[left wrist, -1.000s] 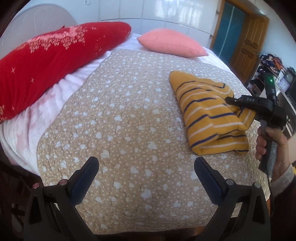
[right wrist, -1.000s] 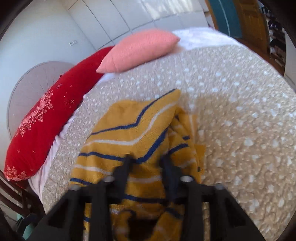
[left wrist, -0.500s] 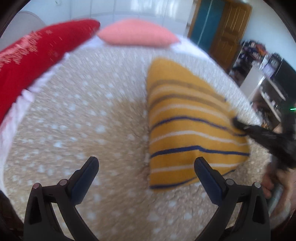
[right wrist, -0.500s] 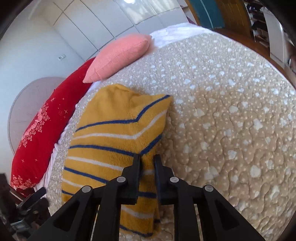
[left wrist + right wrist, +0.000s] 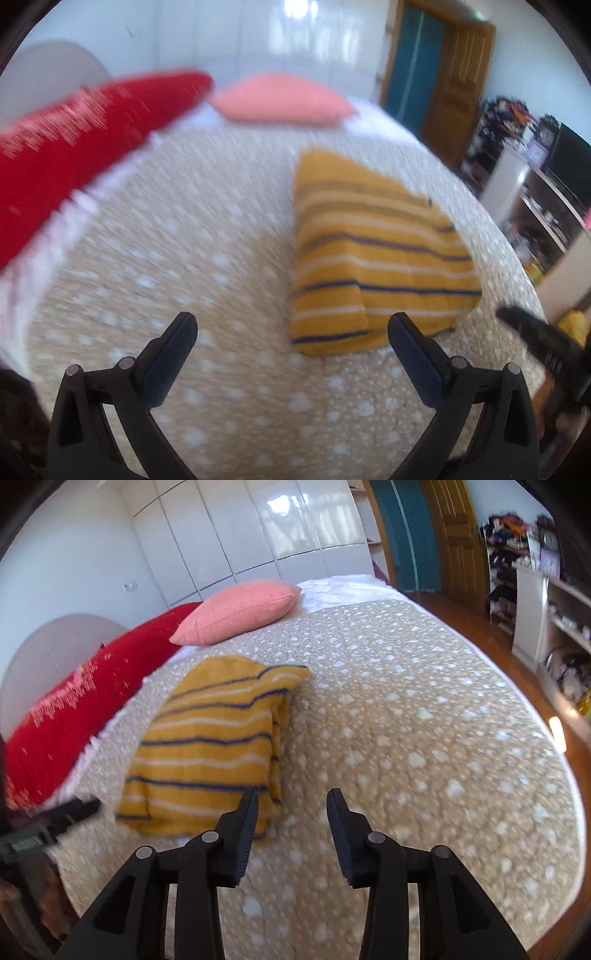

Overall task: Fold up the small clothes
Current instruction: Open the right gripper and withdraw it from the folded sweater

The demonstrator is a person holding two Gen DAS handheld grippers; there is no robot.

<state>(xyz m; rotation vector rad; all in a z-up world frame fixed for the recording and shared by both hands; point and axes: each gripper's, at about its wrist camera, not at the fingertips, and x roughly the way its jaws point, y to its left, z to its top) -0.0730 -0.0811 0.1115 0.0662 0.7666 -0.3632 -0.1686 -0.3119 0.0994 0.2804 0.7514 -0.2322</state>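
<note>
While jaws open, right gripper [image 5: 291, 801] empty

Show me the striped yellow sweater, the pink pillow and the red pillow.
Striped yellow sweater [image 5: 210, 749], right wrist view, middle of the folded top layer.
Pink pillow [image 5: 240, 611], right wrist view, centre of its face.
Red pillow [image 5: 70, 709], right wrist view, middle of its length.

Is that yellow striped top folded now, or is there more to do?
It looks folded: the yellow striped top lies in a compact doubled stack on the bedspread. Nothing is in hand. The right gripper has just been opening, with nothing between its fingers, and the left gripper is open too. No other clothes show.
</note>
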